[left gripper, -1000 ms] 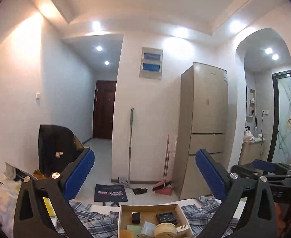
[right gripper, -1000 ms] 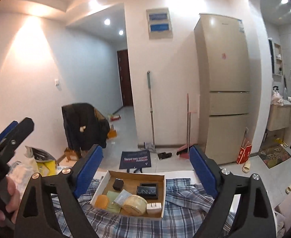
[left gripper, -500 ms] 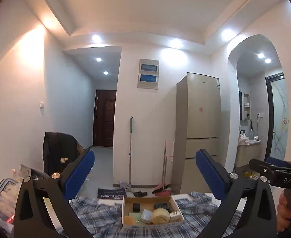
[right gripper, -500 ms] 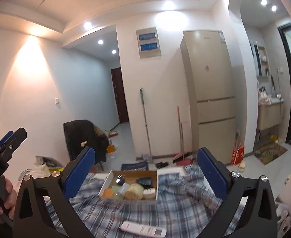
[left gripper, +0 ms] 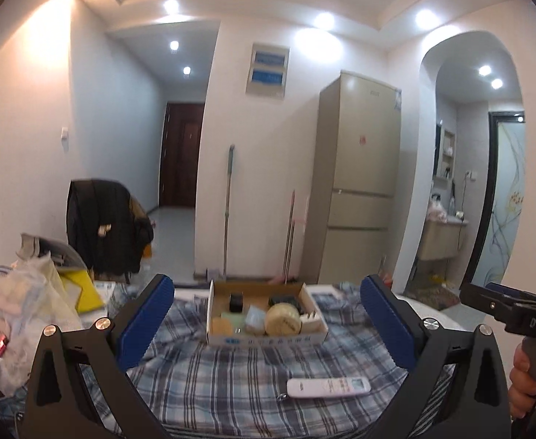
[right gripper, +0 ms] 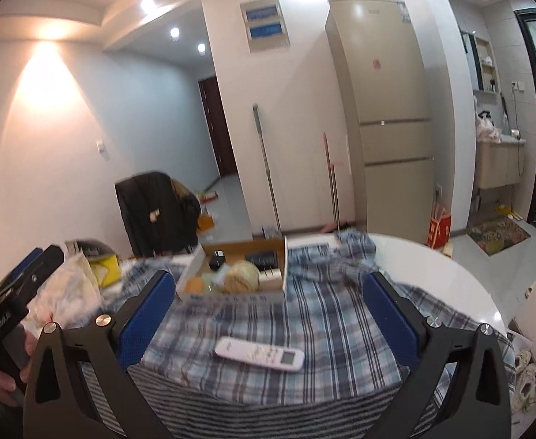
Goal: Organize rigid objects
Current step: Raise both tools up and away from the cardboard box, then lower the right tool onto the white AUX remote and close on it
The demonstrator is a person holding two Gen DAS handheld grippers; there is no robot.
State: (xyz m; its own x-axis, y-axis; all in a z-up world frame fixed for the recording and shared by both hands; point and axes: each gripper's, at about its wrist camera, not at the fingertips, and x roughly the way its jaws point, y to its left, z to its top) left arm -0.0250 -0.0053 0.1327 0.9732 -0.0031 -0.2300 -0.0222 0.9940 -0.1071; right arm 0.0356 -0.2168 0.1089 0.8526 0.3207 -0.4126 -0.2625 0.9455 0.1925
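Standing by the bench, this is how things lie:

Left hand-held gripper (left gripper: 268, 325): jaws spread wide, nothing between the blue pads, held above the near edge of the bench and aimed at the box.
Right hand-held gripper (right gripper: 269, 318): its jaws have just been opening and now stand wide apart, with nothing gripped; the remote lies on the cloth below the gap between them.
Hands: a hand (left gripper: 524, 373) holds the right gripper's grip at the right edge of the left wrist view; the other hand (right gripper: 8, 373) grips the left one at the left edge of the right wrist view.
Bench (right gripper: 447, 278): round and white, mostly under a blue checked cloth (left gripper: 253, 376).
Cardboard box (left gripper: 268, 338): open, toward the far edge of the bench, on the cloth.
Box contents: a round cream tin (left gripper: 283, 319), an orange block (left gripper: 221, 326), a small black cube (left gripper: 236, 301), a white plug (left gripper: 311, 320) and a dark flat case (left gripper: 282, 300), packed close together.
Remote control (left gripper: 328, 387): white, flat on the cloth near the near edge, well apart from the box.
Left edge of the bench: crumpled plastic bags (left gripper: 19, 314) and a yellow item (left gripper: 85, 289).
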